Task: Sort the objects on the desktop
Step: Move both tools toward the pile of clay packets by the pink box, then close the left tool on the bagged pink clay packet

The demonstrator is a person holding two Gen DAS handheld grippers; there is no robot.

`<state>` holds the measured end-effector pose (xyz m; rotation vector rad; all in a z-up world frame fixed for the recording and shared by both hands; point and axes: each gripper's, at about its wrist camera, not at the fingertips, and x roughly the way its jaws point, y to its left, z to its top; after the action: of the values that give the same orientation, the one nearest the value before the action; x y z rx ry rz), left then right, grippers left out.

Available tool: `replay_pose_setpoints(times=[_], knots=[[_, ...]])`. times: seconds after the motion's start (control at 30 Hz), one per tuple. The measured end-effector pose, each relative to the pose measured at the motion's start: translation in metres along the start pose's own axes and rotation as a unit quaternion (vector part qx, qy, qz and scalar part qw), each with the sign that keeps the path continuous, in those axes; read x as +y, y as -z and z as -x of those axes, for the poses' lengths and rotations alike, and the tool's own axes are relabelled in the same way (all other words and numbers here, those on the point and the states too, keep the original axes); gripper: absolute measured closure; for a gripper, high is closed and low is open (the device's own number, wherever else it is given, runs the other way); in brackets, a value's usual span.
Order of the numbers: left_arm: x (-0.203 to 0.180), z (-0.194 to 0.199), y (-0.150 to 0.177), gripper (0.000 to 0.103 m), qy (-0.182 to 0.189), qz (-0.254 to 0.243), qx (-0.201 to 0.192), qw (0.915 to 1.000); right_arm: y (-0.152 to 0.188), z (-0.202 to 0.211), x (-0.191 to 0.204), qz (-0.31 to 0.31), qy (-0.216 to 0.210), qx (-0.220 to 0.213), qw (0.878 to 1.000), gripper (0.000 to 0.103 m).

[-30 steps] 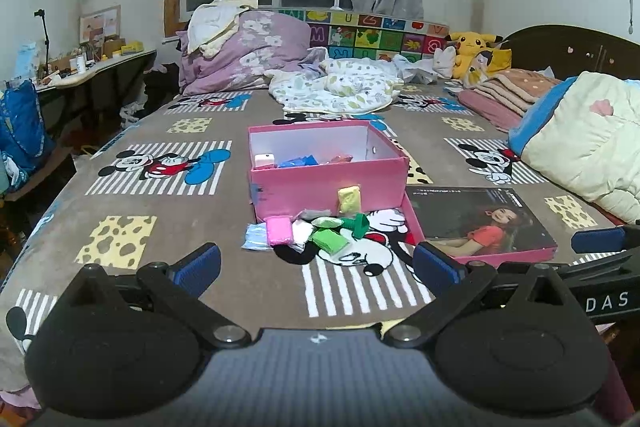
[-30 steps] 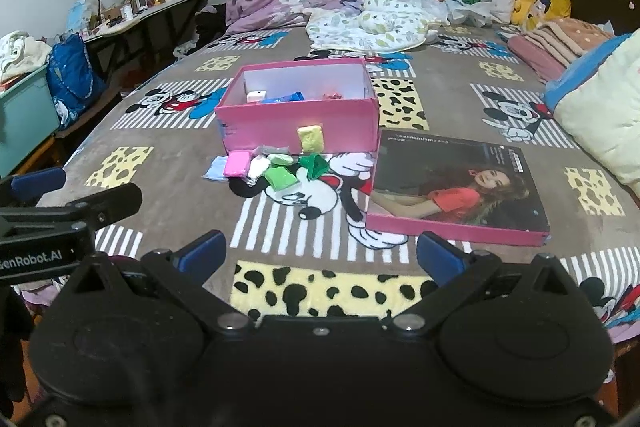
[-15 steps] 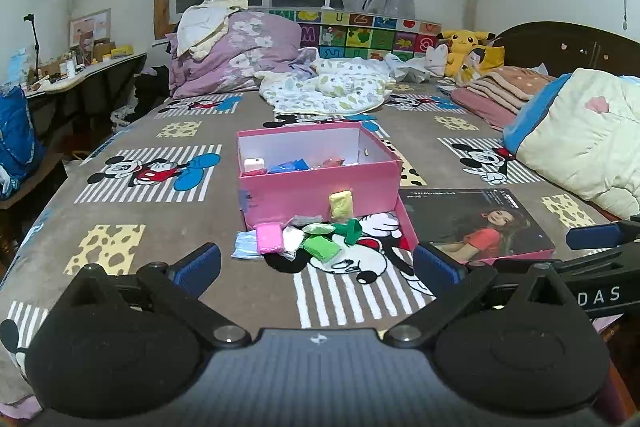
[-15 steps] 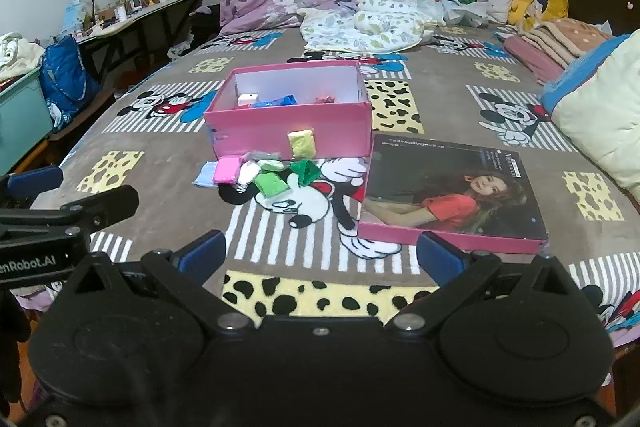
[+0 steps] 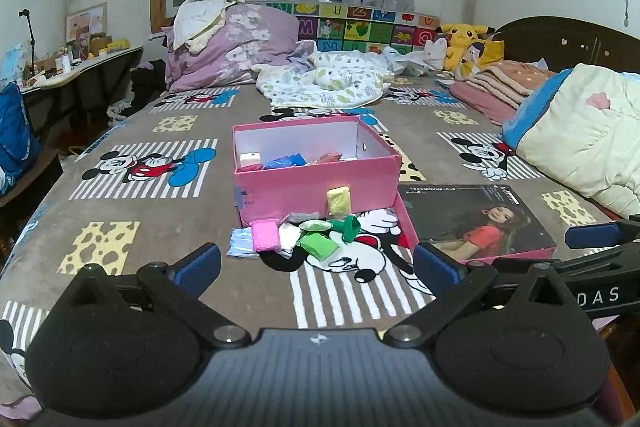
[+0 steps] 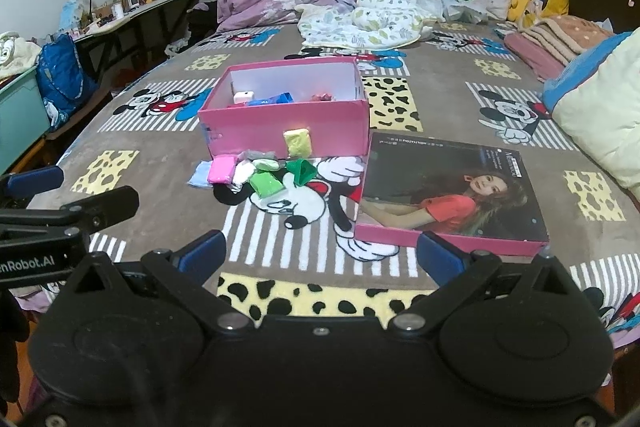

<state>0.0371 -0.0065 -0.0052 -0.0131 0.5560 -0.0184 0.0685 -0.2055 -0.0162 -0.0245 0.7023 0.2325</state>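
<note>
An open pink box (image 5: pixel 316 183) (image 6: pixel 286 129) stands on the cartoon-print blanket with a few small items inside. In front of it lies a cluster of small packets: a pink one (image 5: pixel 265 235) (image 6: pixel 221 169), a light green one (image 5: pixel 319 243) (image 6: pixel 265 183), a dark green one (image 5: pixel 350 225) (image 6: pixel 302 171) and a yellow one (image 5: pixel 339 200) (image 6: pixel 297 143) leaning on the box wall. My left gripper (image 5: pixel 316 267) is open and empty, short of the packets. My right gripper (image 6: pixel 320 255) is open too, nothing between its fingers.
The box's lid (image 5: pixel 474 219) (image 6: pixel 448 195), printed with a picture, lies to the right of the box. Folded quilts (image 5: pixel 576 131) lie at the right, bedding (image 5: pixel 232 47) and a yellow plush (image 5: pixel 464 39) at the back. A desk (image 6: pixel 132 15) stands to the left.
Both views have pulled back slightly and shifted; the box and packets sit a little further left in the right wrist view. Nothing was picked up; both grippers stay open.
</note>
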Motion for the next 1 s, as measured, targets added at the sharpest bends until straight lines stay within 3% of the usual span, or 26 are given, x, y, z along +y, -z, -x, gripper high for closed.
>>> replay_pose_setpoints(times=[0.53,0.7,1.0], knots=[[0.006,-0.036,-0.002,0.000,0.005,0.007,0.023,0.9997,-0.005,-0.034,-0.007,-0.002,-0.016,0.021,1.000,0.001],[0.011,-0.053,-0.002,0.000,0.010,0.002,0.026,0.9996,-0.004,-0.054,-0.016,-0.021,-0.049,0.017,0.998,0.001],[0.031,-0.096,0.000,0.000,0.010,0.035,0.013,0.9992,-0.007,-0.090,-0.031,-0.042,-0.068,-0.014,0.997,0.000]])
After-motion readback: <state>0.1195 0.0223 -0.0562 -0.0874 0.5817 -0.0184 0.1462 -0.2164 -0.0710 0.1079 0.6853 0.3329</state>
